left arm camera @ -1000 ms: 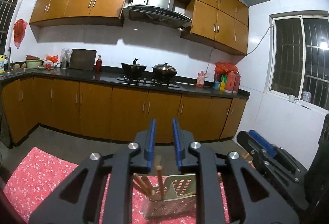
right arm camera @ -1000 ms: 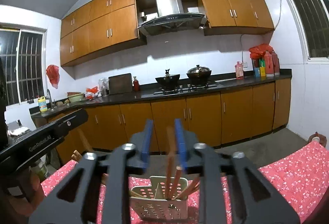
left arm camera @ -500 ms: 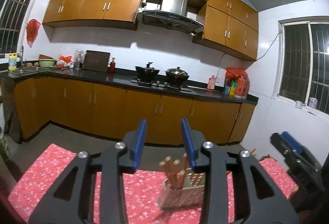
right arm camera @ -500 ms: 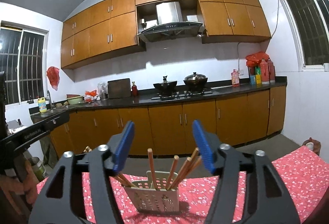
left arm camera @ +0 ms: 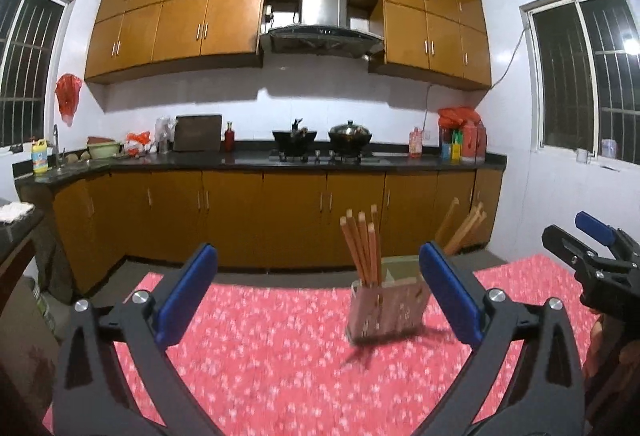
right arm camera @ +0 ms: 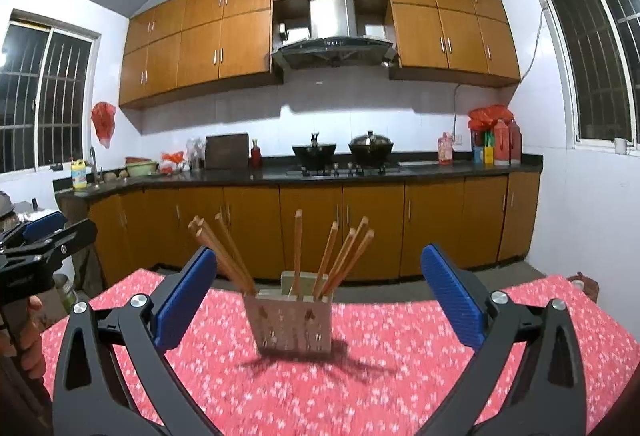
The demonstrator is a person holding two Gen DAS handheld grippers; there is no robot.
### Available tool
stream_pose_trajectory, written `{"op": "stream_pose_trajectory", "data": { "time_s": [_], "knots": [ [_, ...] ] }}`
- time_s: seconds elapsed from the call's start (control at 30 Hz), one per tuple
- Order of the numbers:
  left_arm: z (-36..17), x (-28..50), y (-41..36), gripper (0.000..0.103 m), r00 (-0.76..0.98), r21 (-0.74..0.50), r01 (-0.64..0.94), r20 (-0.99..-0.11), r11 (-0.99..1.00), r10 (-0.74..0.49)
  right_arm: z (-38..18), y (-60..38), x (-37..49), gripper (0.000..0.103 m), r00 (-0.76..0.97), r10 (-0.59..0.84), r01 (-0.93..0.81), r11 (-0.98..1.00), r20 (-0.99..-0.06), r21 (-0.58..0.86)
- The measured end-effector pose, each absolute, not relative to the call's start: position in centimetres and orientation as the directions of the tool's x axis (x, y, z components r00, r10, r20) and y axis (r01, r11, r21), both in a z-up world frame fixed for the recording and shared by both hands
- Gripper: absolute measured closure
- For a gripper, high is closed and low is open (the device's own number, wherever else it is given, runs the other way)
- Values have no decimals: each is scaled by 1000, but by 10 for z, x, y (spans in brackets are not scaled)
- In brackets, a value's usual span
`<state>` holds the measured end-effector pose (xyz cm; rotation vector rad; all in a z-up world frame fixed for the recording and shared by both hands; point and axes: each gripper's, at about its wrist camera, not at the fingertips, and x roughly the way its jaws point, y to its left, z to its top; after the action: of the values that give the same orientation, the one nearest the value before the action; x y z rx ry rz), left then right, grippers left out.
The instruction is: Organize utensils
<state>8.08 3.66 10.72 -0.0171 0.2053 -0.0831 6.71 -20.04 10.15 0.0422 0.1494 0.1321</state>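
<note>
A pale perforated utensil holder (right arm camera: pixel 294 322) stands upright on the red floral tablecloth (right arm camera: pixel 380 388), with several wooden chopsticks (right arm camera: pixel 297 248) leaning in it. It also shows in the left wrist view (left arm camera: pixel 386 310) with chopsticks (left arm camera: pixel 362 248). My right gripper (right arm camera: pixel 318 292) is open and empty, held back from the holder. My left gripper (left arm camera: pixel 318 292) is open and empty, to the holder's left and back from it. The right gripper shows in the left wrist view (left arm camera: pixel 592 256); the left one shows in the right wrist view (right arm camera: pixel 40 240).
Beyond the table's far edge is a floor gap, then wooden kitchen cabinets (right arm camera: pixel 312 228) under a black counter with two pots (right arm camera: pixel 370 147). Barred windows (right arm camera: pixel 592 47) are on both side walls.
Both grippers opened wide and drew back from the holder. One second ago each was narrow over chopsticks in the holder; now the chopsticks stand free in it.
</note>
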Motion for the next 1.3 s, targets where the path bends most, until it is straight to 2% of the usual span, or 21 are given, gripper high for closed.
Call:
{"op": "stream_pose_trajectory", "data": {
  "time_s": [0.13,0.4,0.87,1.3],
  "knots": [
    [87,65,35,4,966,-32,50,-251,998,-56,87,-192,54,2,975,127,-127,992,-183,14],
    [56,41,39,4,956,-62,32,-289,998,-48,50,-179,30,2,965,98,-111,993,-243,-40],
    [19,24,28,4,949,11,16,-314,1000,-12,12,-187,17,2,941,103,-98,995,-324,30],
    [6,20,24,4,938,-7,15,-346,1000,-16,-1,-195,12,2,934,80,-66,996,-348,52]
  ]
}}
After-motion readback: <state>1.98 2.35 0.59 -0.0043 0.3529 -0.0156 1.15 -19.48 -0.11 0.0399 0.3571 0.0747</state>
